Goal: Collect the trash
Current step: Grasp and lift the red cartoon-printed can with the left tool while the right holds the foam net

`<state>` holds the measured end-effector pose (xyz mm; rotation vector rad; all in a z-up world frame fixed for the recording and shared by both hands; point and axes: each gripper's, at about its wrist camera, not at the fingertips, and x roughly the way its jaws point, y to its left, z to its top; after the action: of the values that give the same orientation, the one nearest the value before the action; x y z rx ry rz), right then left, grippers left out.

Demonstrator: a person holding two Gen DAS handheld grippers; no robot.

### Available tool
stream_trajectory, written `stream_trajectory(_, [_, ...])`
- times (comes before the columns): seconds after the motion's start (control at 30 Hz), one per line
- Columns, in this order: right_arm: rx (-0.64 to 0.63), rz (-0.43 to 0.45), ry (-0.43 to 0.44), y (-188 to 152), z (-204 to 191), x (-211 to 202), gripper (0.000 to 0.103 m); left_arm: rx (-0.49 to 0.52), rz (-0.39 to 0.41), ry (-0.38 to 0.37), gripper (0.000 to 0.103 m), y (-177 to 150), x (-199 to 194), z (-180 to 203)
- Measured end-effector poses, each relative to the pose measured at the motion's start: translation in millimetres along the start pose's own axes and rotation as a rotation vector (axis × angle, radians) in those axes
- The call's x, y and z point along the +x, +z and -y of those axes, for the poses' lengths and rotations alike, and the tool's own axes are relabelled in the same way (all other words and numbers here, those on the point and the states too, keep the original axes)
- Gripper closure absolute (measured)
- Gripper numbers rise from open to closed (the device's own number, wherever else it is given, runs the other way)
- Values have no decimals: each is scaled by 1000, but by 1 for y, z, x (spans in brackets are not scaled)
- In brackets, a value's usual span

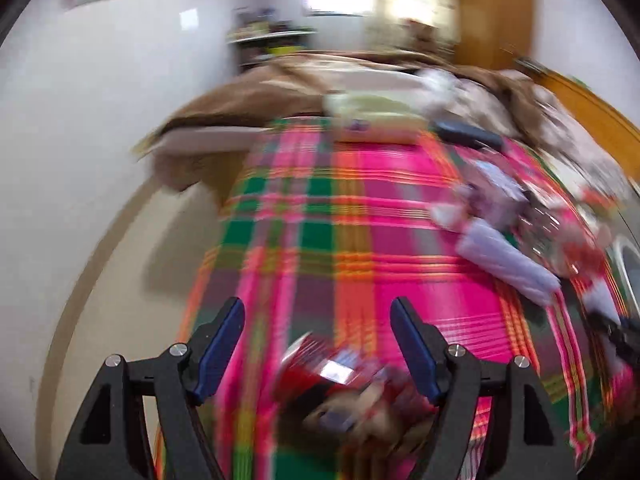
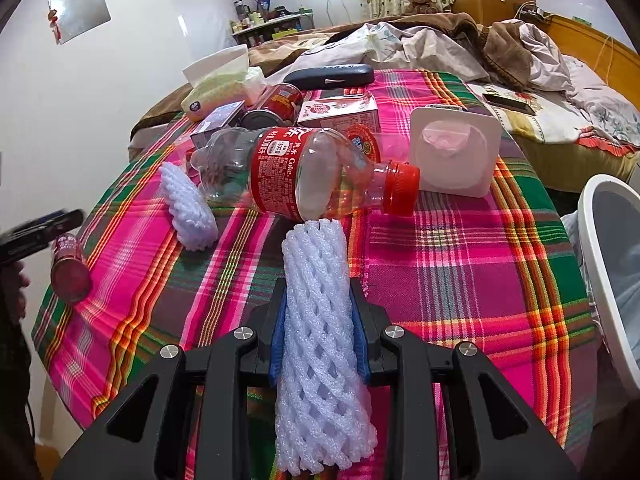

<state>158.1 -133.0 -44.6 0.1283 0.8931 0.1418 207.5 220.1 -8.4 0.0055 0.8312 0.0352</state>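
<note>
The right gripper [image 2: 320, 336] pinches a foam net [image 2: 320, 344] above the table [image 2: 460, 280], the bin [image 2: 600, 248] just beside it. The left gripper [image 1: 318, 344] hangs wide open over a red can [image 1: 336, 380], gripping nothing. A bottle [image 2: 296, 172], carton [image 2: 340, 114] and more litter are left, so little looks done.

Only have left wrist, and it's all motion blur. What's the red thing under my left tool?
Observer: The right wrist view shows a small red cylindrical container lying on its side at the cloth's edge, beside the left tool.
Operator: Right tool free?
Observer: No, the right tool is shut on a white foam net sleeve.
Operator: Bin anywhere?
Observer: A white bin stands off the table's right side.
</note>
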Motion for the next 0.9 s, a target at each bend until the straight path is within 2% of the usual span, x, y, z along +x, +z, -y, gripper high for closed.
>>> stream_trajectory(0.07, [-3,3,2,-1,0,0,74,-85,-11,13,25,-12,-6,-10])
stream_trajectory(0.17, [2,7,8,-1,0,0,74,-237,-50,-80,19,-25,-4,-26])
stream_trajectory(0.23, [0,9,9,-1,0,0,74,-250,-59,-72,19,-26,1,-24])
stream_trajectory(0.3, [1,9,14,-2,1,0,74,-298,-105,-148,19,-28,14,-22])
stream_trajectory(0.37, [7,7,25,-2,2,-1,74,-351,-141,-180,18,-32,22,-18])
stream_trajectory(0.43, [7,6,30,-2,2,-1,74,-352,-142,-191,18,-34,22,-8])
stream_trajectory(0.7, [-8,5,36,-2,2,-1,74,-298,-144,-130,24,-33,26,23])
stream_trajectory(0.8, [-12,8,39,-3,3,-2,74,-252,-128,-111,31,-32,29,35])
stream_trajectory(0.87, [-9,8,41,-3,5,-3,74,-231,-125,-76,42,-31,29,40])
stream_trajectory(0.9, [-9,8,43,-3,5,-4,74,-242,-127,-98,43,-30,29,40])
